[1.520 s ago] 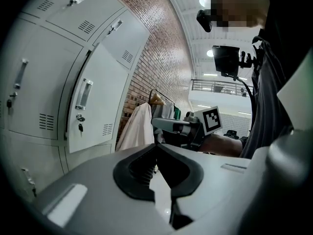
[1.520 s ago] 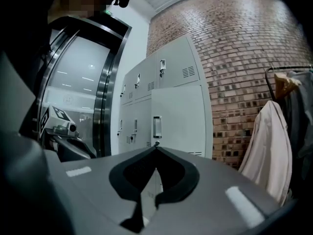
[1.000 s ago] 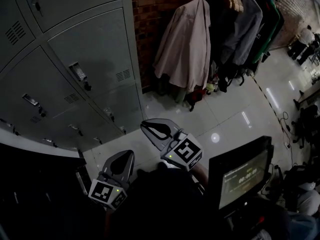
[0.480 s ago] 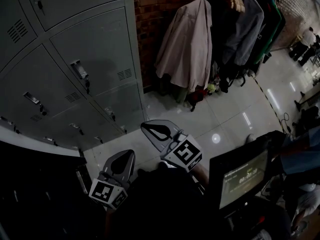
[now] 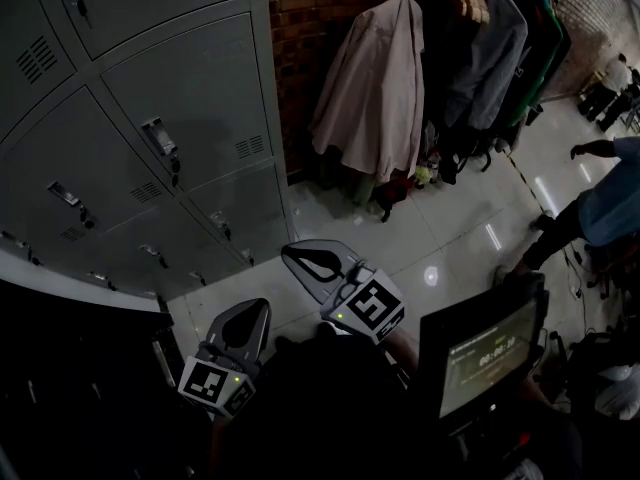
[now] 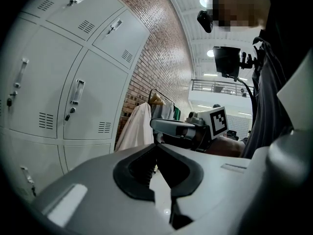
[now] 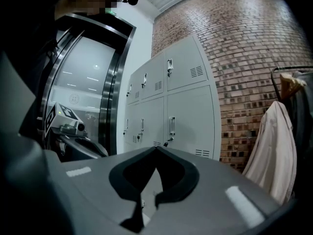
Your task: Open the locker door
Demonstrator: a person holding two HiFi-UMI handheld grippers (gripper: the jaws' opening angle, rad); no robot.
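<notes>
In the head view my left gripper [image 5: 240,330] and right gripper [image 5: 315,263] hang low over the floor [image 5: 450,233], well apart from the shut locker door [image 5: 190,98] up left; in the left gripper view the jaws are pressed together, empty; the right gripper view shows the same.

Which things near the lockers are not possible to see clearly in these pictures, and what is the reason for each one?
- Head view: whether the locker door is locked; the lock under its handle is too small.
- Head view: the writing on the screen; too small and dim.
- Left gripper view: the bottom of the lowest lockers; the left gripper, shut and empty, covers it.
</notes>
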